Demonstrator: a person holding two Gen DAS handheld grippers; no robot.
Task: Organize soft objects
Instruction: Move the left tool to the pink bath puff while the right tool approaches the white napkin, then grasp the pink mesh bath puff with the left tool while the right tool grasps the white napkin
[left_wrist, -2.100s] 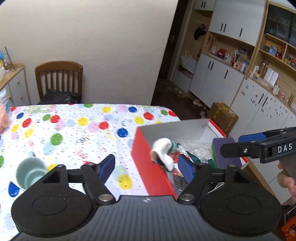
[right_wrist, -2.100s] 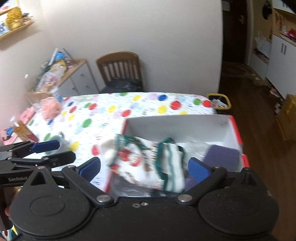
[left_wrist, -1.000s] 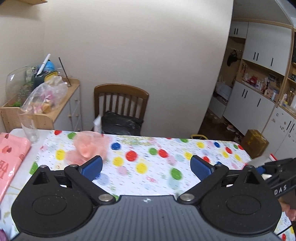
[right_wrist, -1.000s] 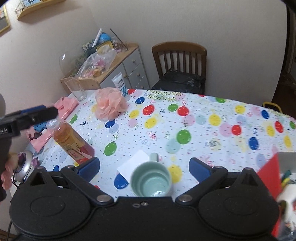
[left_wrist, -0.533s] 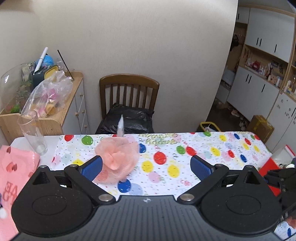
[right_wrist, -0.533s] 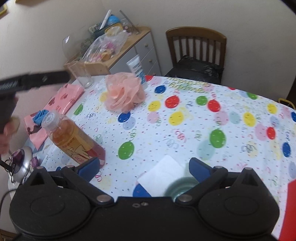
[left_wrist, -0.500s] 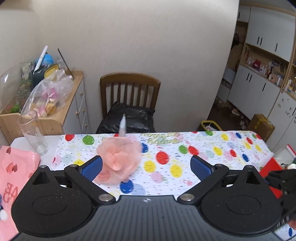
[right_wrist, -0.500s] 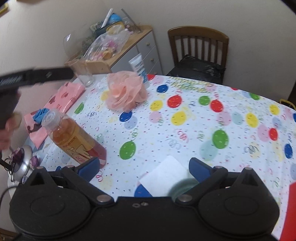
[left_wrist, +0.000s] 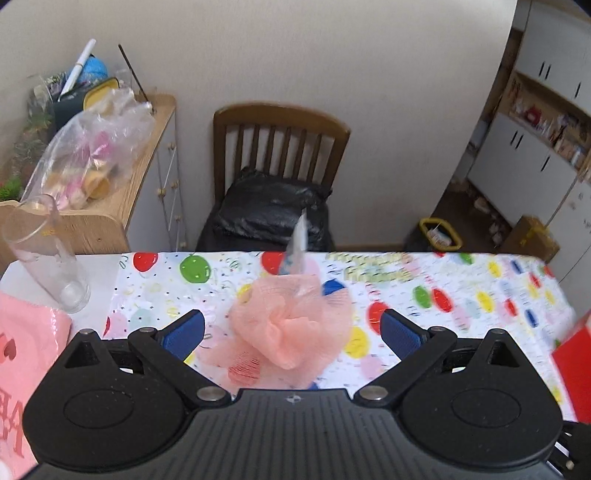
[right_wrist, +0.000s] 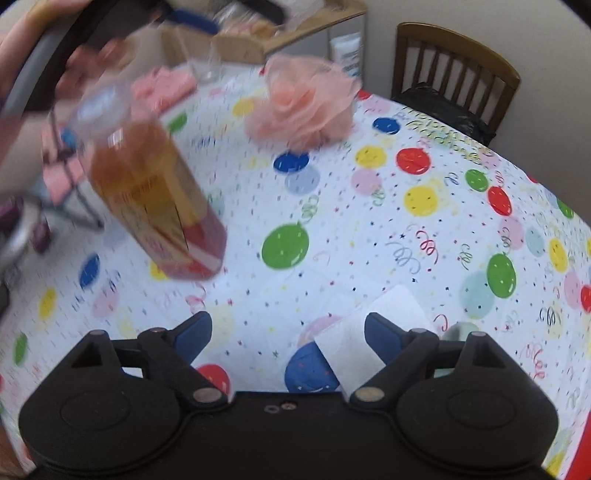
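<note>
On the table: the peach-pink mesh bath pouf (left_wrist: 291, 325) lay on the balloon-print tablecloth (left_wrist: 461, 295) toward the far edge, in front of the brown wooden chair (left_wrist: 280, 147).
Left gripper: the left gripper (left_wrist: 291, 332) stood wide, empty, its blue pads either side of the pouf as seen from its own camera; contact could not be confirmed.
Right gripper: the right gripper (right_wrist: 288, 338) stood wide and empty above a white paper slip (right_wrist: 369, 332), well apart from the pouf.
Step in hand: judged to be the approach to the pouf, the next soft object to collect.
Next move: likely required lowering the left gripper around the pouf and closing gently on its bulk, since the mesh would compress; then carrying it to the red box (left_wrist: 574, 369) at the right edge.
Left view only: the clear drinking glass (left_wrist: 44, 254), the pink plastic bag (left_wrist: 26, 354), and the white tube (left_wrist: 297, 243) behind the pouf.
Right view only: the amber-filled plastic bottle (right_wrist: 155, 192), blurred, standing between that gripper and the pouf; the pouf's clearance from the table edge.
</note>
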